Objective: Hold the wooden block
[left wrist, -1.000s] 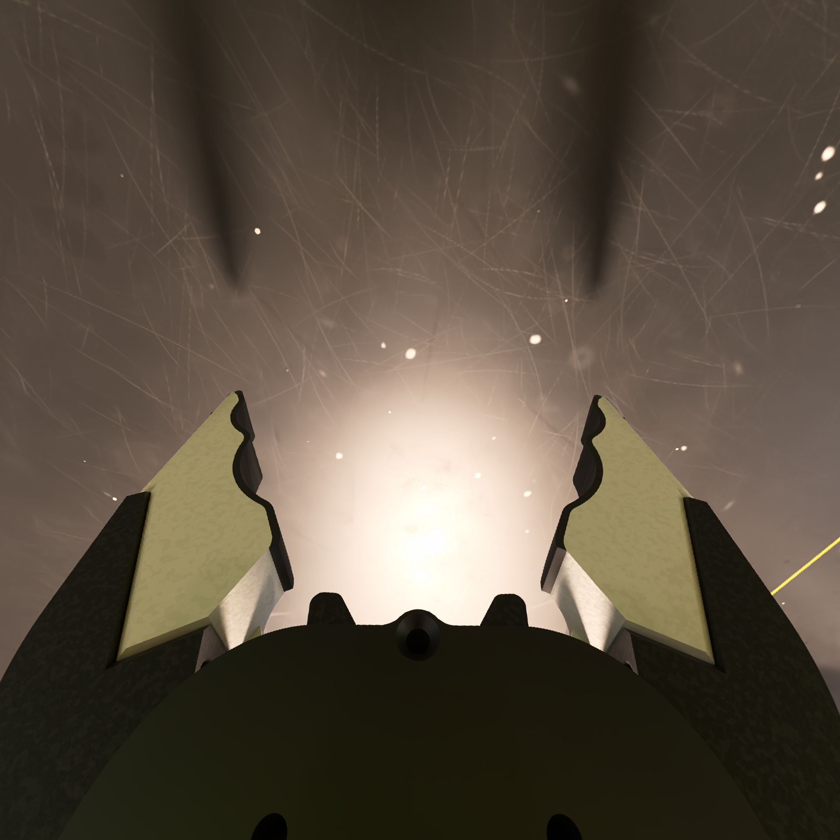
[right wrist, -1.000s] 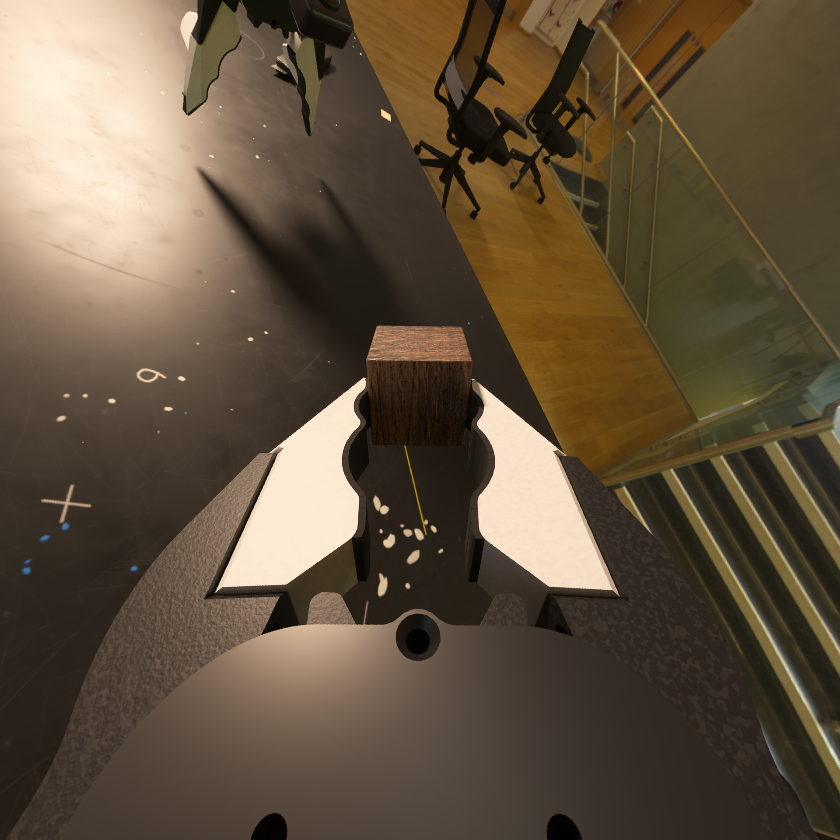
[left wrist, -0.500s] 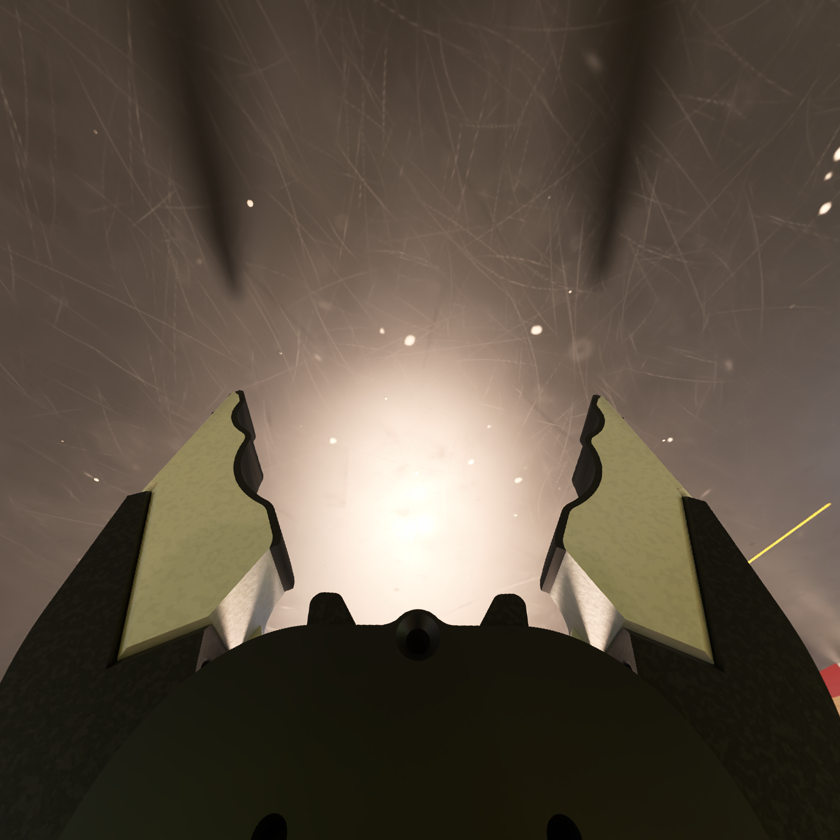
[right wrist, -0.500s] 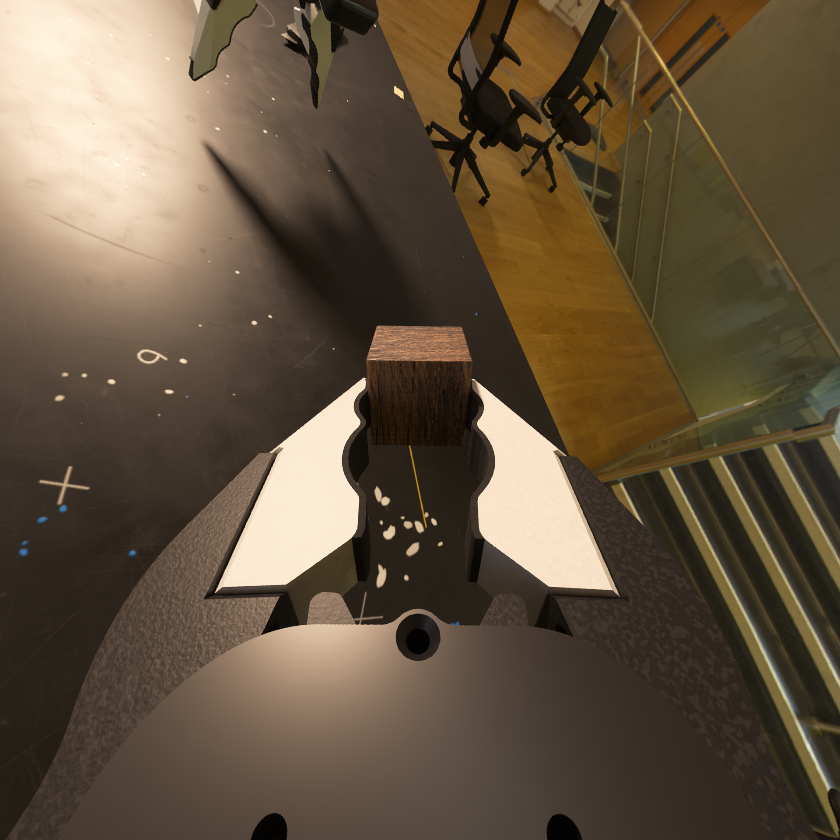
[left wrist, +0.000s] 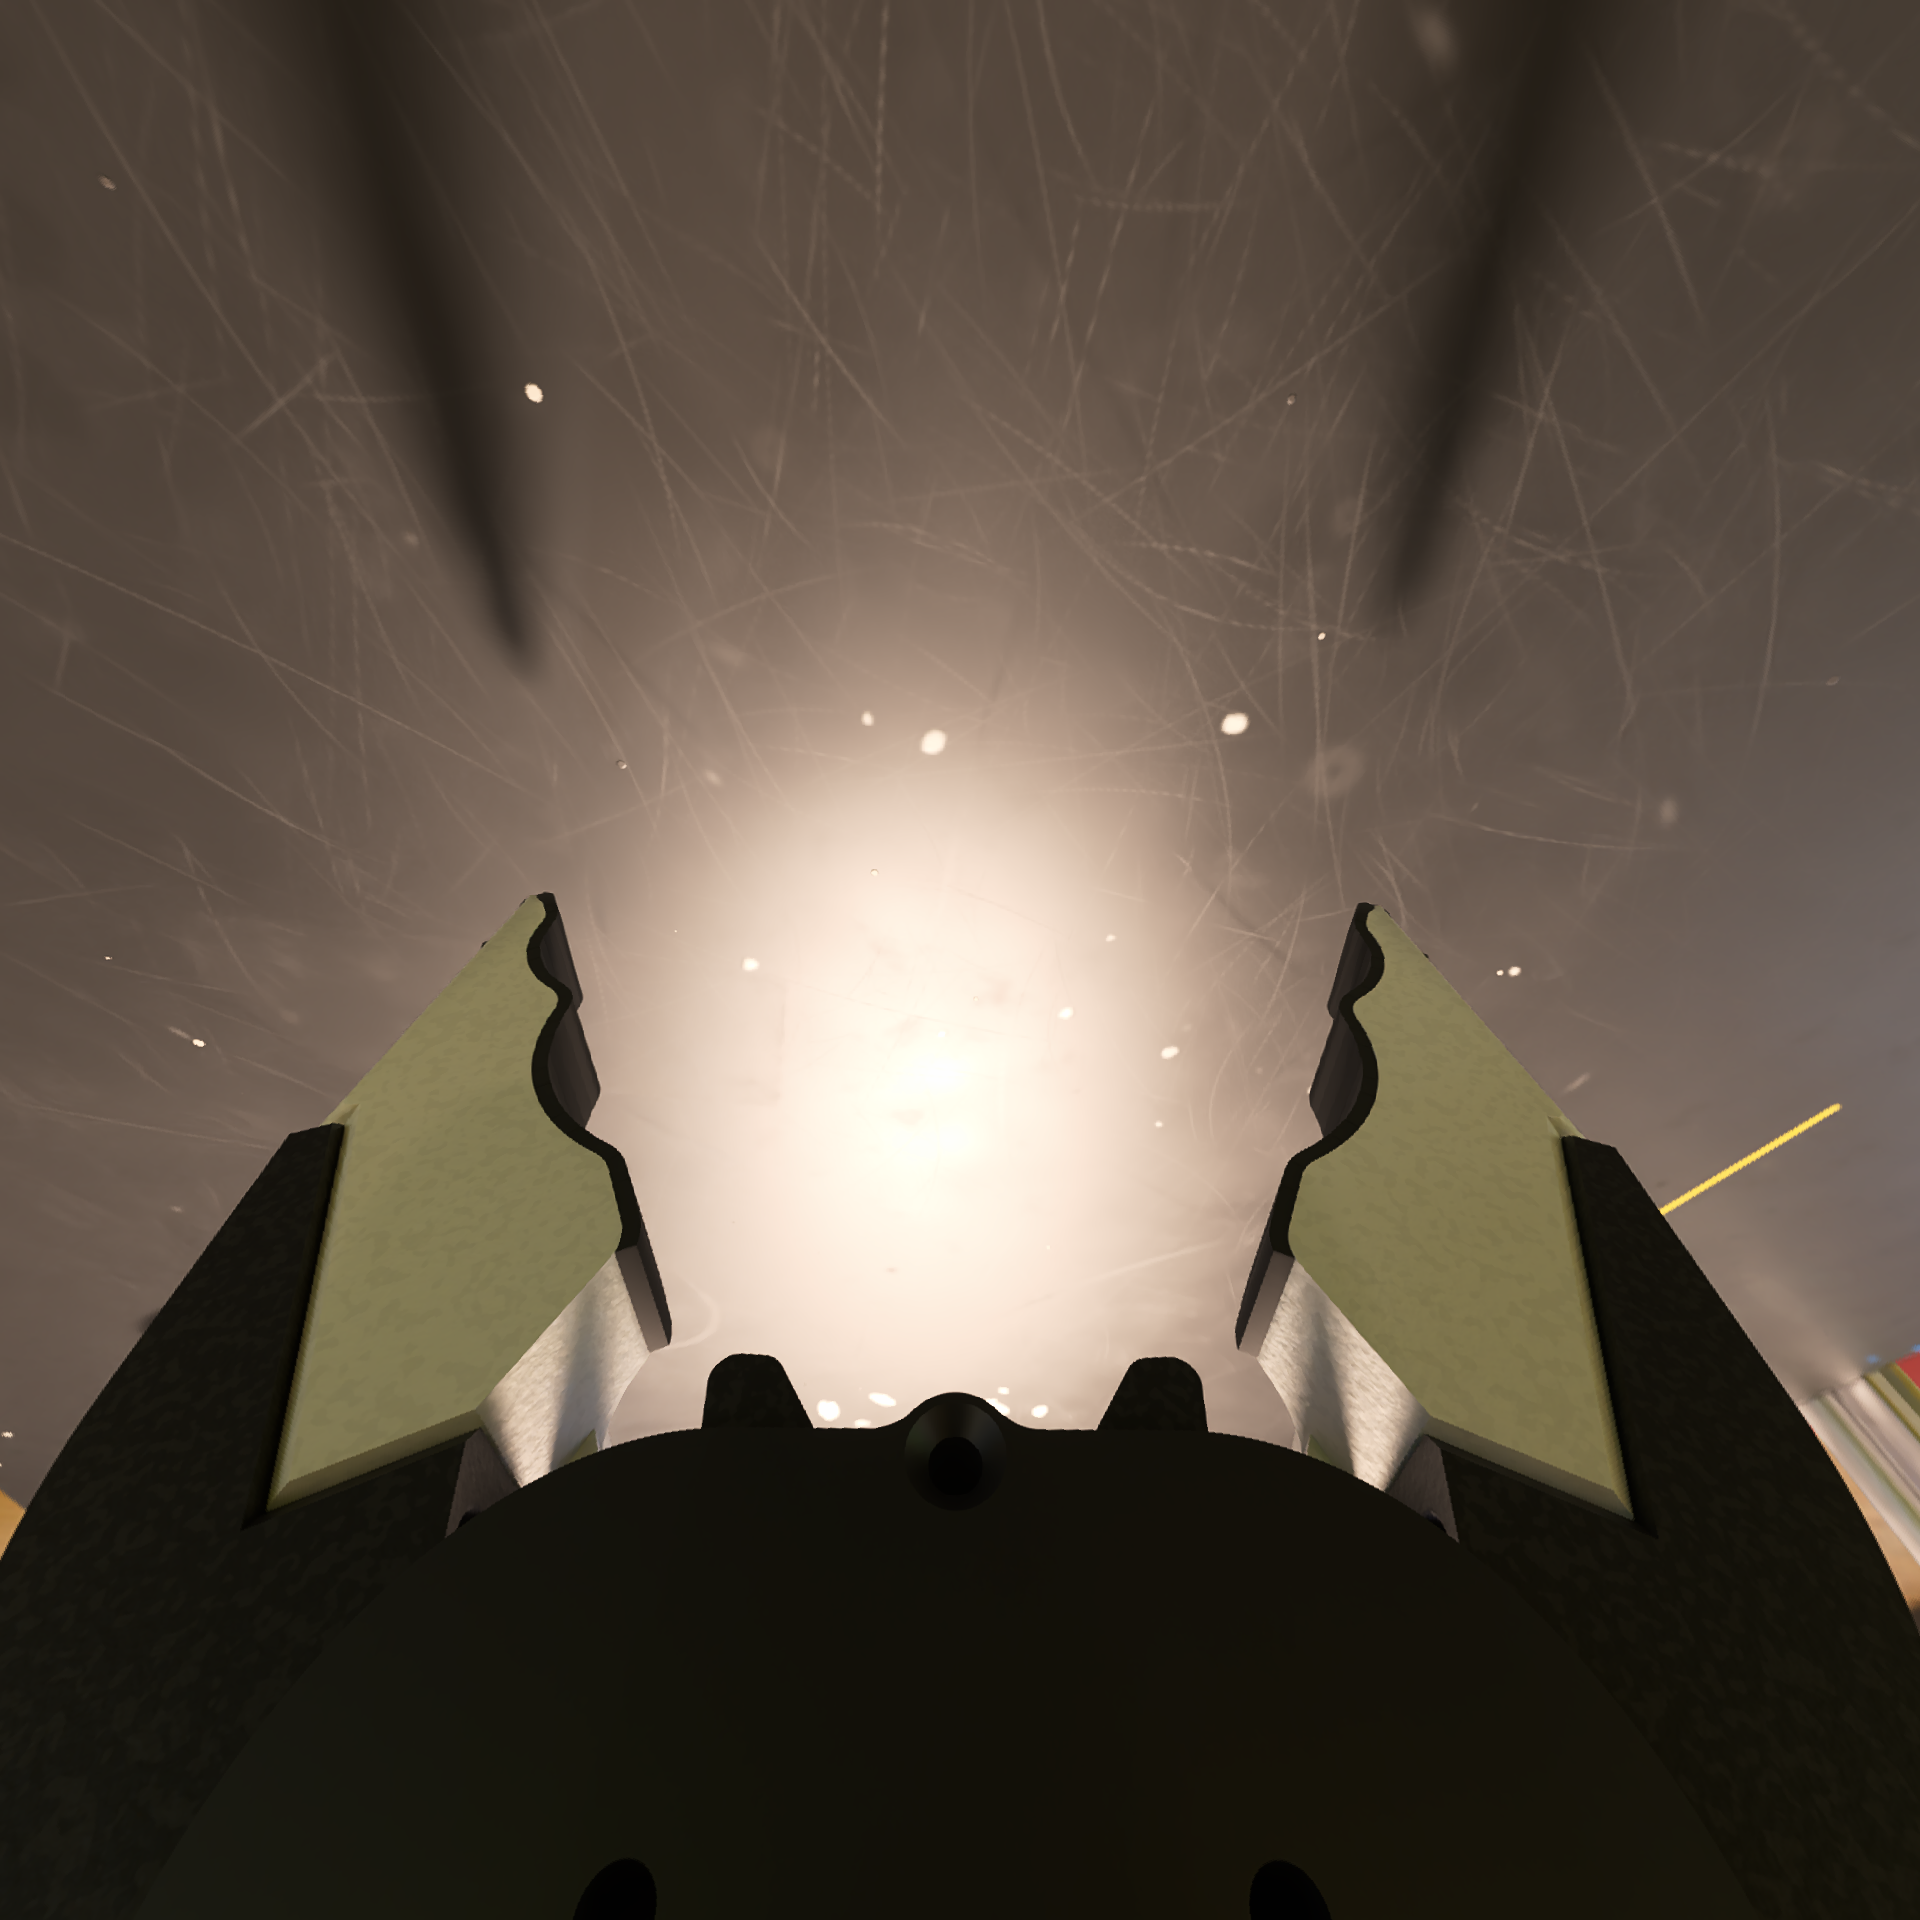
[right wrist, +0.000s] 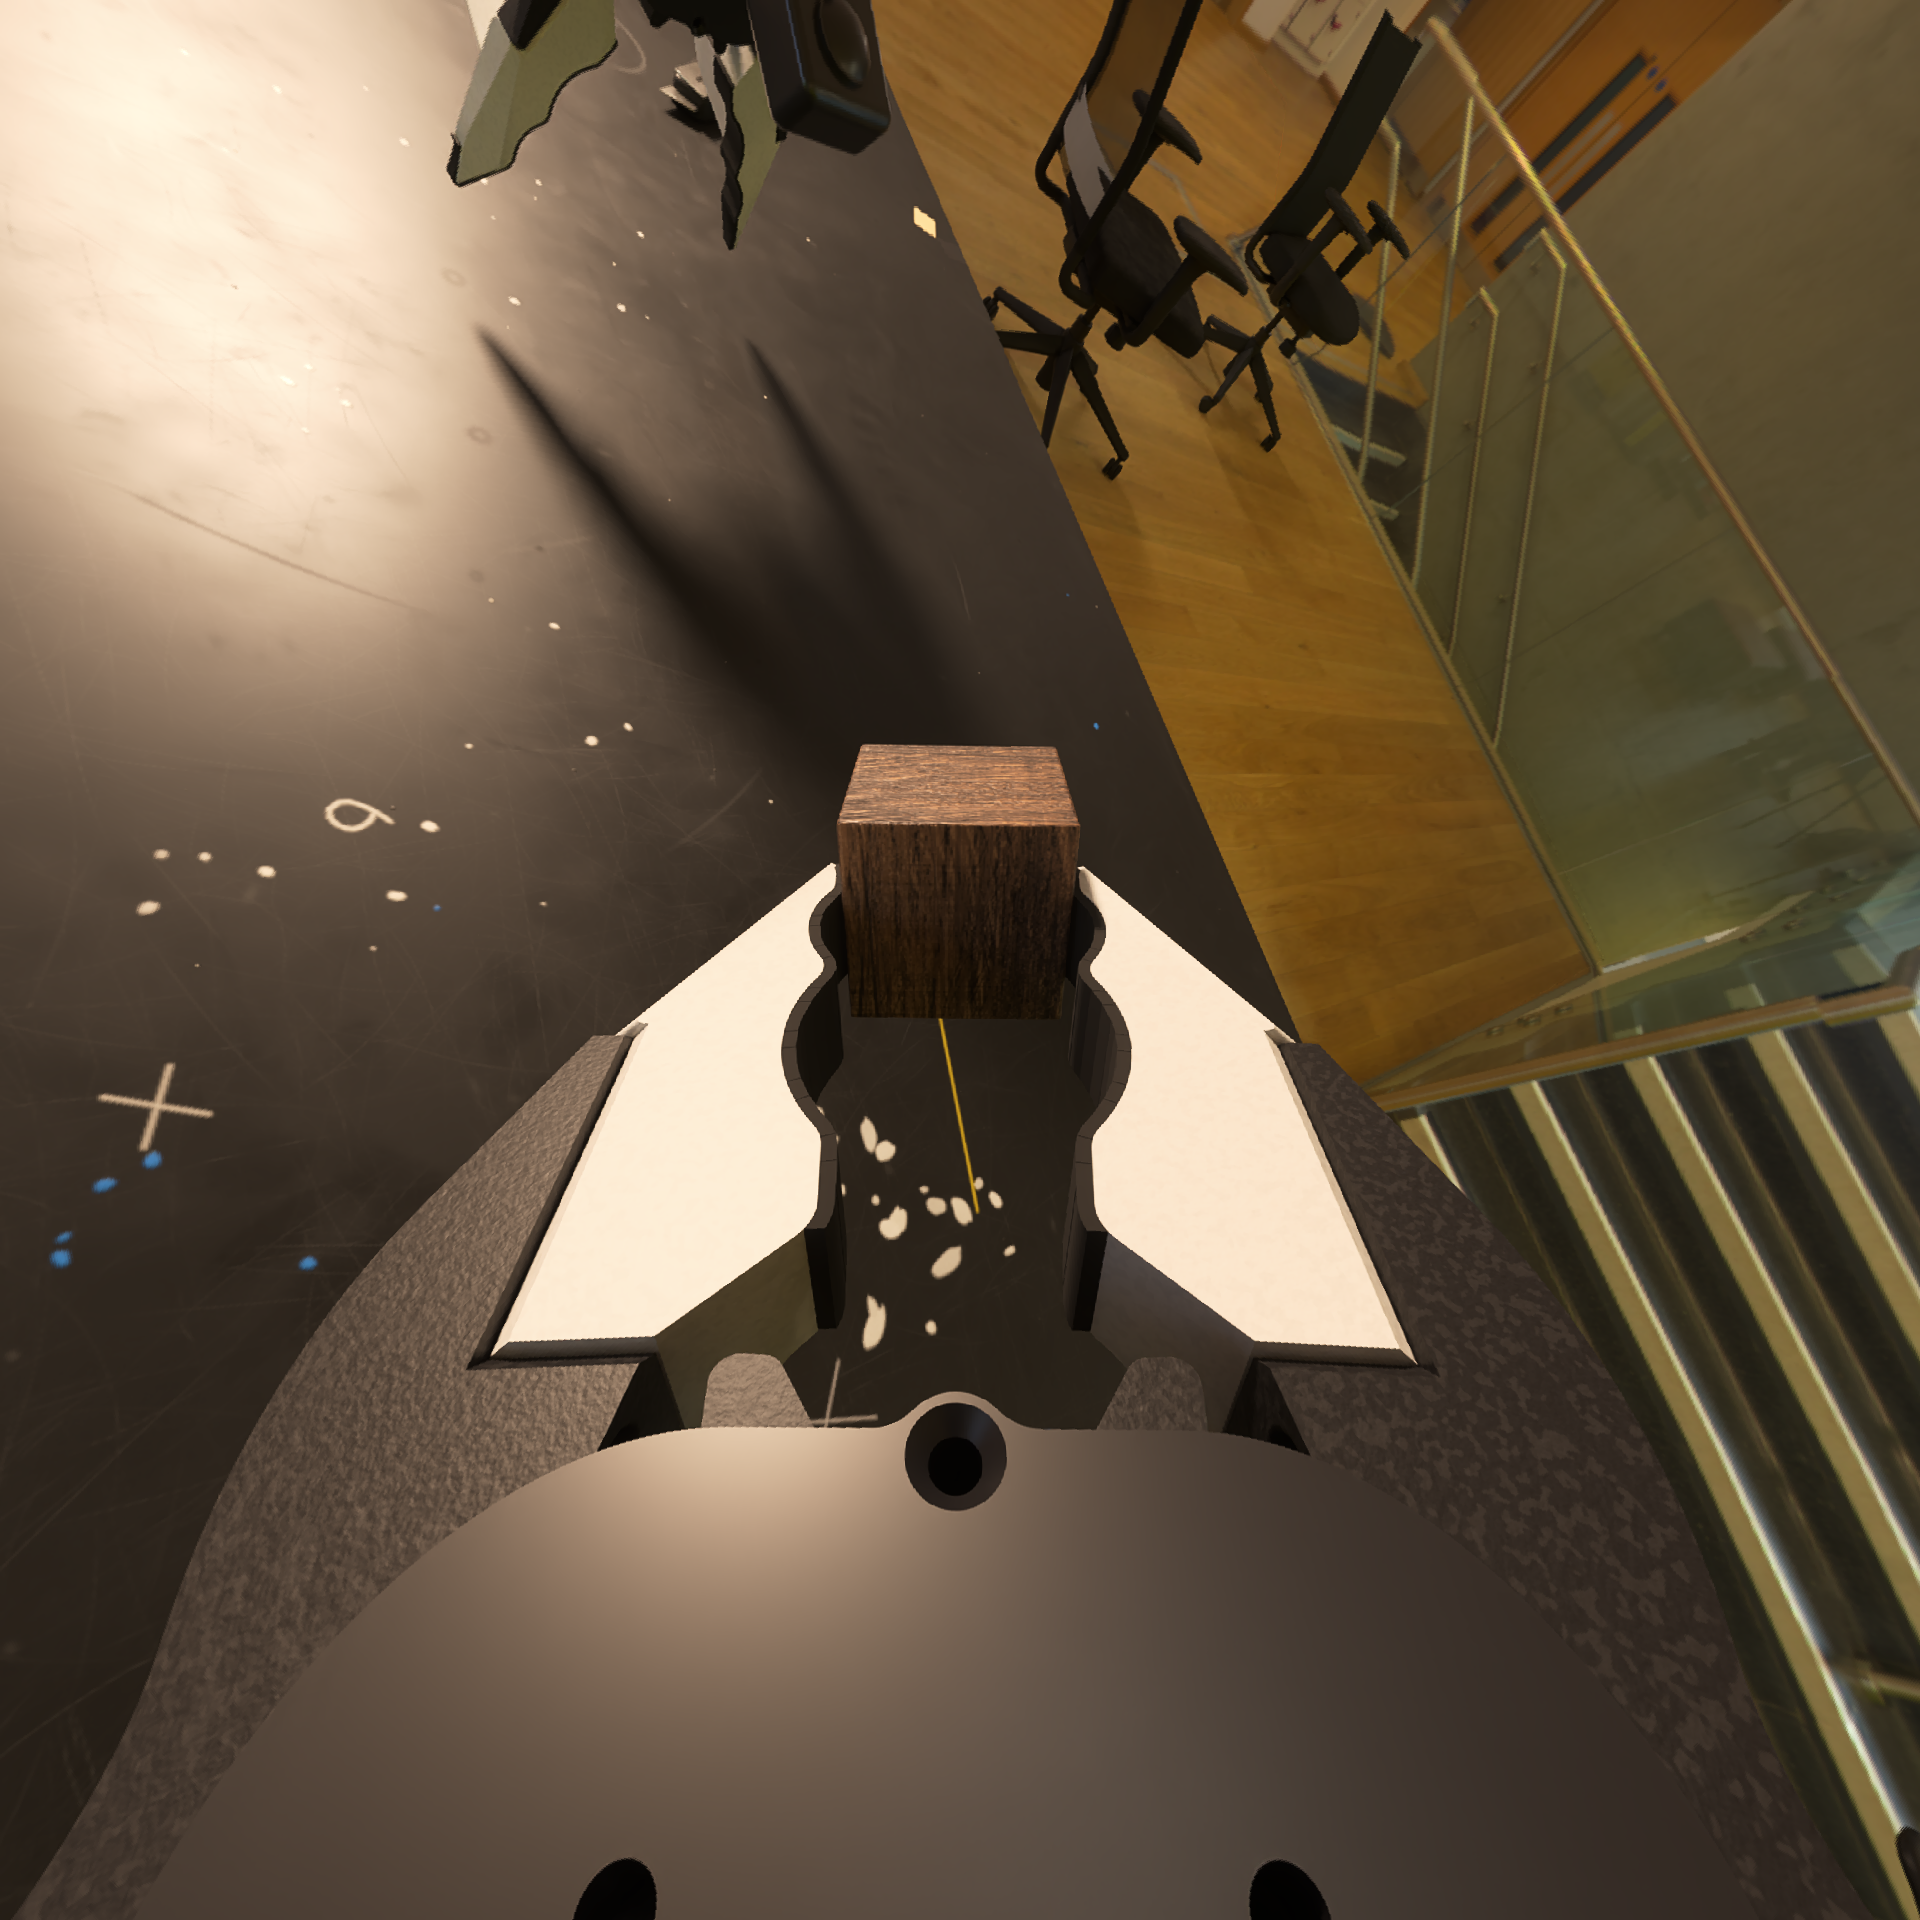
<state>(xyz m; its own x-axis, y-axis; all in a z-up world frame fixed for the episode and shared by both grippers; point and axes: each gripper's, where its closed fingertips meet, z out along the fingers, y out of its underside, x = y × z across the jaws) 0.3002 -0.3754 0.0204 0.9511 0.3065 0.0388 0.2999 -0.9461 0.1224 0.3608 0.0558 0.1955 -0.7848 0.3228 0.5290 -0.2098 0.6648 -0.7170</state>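
Note:
A dark brown wooden block (right wrist: 956,894) sits clamped between the white fingertips of my right gripper (right wrist: 956,883), held above the black table (right wrist: 312,582). My left gripper (left wrist: 954,914) is open and empty, its olive fingers spread wide over the scratched table surface (left wrist: 935,520). The left gripper also shows in the right wrist view (right wrist: 623,135), far off at the top, hovering over the table. The block does not show in the left wrist view.
The table's right edge (right wrist: 1091,561) runs diagonally close to the block. Beyond it lie a wooden floor, two black office chairs (right wrist: 1143,239), a glass railing (right wrist: 1662,623) and stairs. White and blue paint marks (right wrist: 156,1107) dot the table.
My right gripper has risen slightly with the block; the table marks and the far left gripper have shifted in its view. The left gripper has drifted a little and stays open.

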